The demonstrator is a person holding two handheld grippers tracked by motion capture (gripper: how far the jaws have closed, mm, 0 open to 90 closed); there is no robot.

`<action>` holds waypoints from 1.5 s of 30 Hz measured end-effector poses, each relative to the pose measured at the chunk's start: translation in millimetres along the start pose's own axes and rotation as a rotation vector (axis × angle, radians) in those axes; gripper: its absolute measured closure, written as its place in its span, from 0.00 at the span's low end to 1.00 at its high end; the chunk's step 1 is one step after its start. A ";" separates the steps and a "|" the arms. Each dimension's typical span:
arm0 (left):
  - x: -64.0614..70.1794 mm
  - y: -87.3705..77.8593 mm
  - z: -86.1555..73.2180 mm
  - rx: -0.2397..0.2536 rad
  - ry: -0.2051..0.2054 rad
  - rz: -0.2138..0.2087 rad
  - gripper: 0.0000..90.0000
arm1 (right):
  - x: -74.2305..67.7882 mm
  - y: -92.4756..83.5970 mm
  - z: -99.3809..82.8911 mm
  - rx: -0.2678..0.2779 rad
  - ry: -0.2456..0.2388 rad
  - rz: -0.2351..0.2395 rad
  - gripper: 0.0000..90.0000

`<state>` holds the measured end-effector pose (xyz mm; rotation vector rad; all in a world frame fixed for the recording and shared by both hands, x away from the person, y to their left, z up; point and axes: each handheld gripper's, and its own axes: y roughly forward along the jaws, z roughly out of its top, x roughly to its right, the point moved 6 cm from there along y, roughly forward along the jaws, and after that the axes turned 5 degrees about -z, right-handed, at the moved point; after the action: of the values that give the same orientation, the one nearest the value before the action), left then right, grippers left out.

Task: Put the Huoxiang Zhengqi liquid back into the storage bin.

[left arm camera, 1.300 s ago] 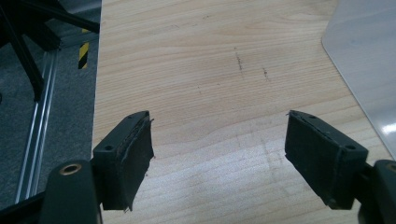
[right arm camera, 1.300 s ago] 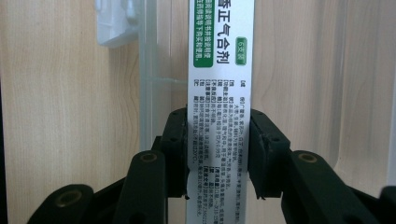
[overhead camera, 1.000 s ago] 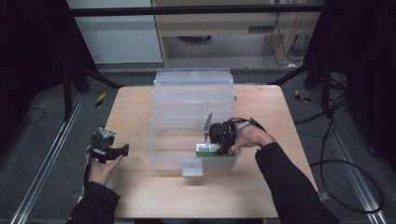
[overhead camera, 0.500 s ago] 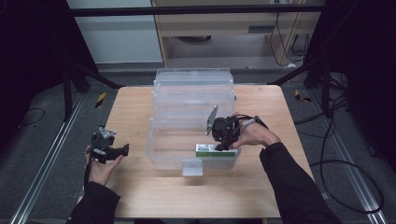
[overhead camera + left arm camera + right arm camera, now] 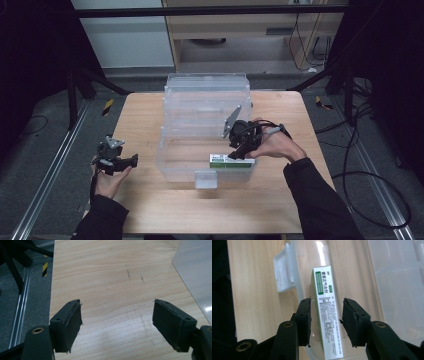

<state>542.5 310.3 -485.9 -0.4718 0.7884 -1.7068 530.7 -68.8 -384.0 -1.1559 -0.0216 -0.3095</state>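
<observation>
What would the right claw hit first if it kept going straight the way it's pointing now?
Most likely the green and white box lying in the clear bin: it sits between the right claw's parted jaws, straight ahead. How near is unclear.

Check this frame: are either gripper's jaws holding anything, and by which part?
Nothing is held. The right gripper straddles the green-and-white box in the clear bin, gaps either side; its jaws have just been opening. The left gripper is open.

A wooden table (image 5: pixel 150 115) stands on a grey floor (image 5: pixel 45 150).
</observation>
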 end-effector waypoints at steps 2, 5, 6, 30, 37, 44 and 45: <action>0.2 -0.3 0.2 0.000 0.002 0.000 0.25 | -4.2 0.3 2.1 -0.003 0.002 0.007 0.66; 0.5 -0.5 0.6 0.003 0.000 0.001 0.25 | -9.9 2.2 5.9 -0.008 -0.004 0.028 0.66; 0.3 -0.8 0.6 0.003 0.002 0.000 0.25 | -11.9 3.3 7.0 -0.015 -0.008 0.033 0.66; 0.6 -1.4 1.2 0.006 0.004 0.001 0.25 | -37.4 44.0 18.3 -0.051 -0.053 0.121 0.66; 0.7 -1.2 1.1 0.005 0.004 0.002 0.25 | -41.2 56.4 14.6 -0.084 -0.056 0.132 0.66; 0.5 -1.5 1.3 0.006 0.005 0.001 0.25 | -43.5 63.7 15.2 -0.103 -0.068 0.142 0.65; 0.4 -1.6 1.3 0.006 0.005 0.000 0.25 | -43.7 64.8 15.0 -0.109 -0.067 0.140 0.65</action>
<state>542.2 309.8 -484.0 -0.4634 0.7865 -1.7103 507.3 -21.6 -443.6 -1.2688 0.0171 -0.1490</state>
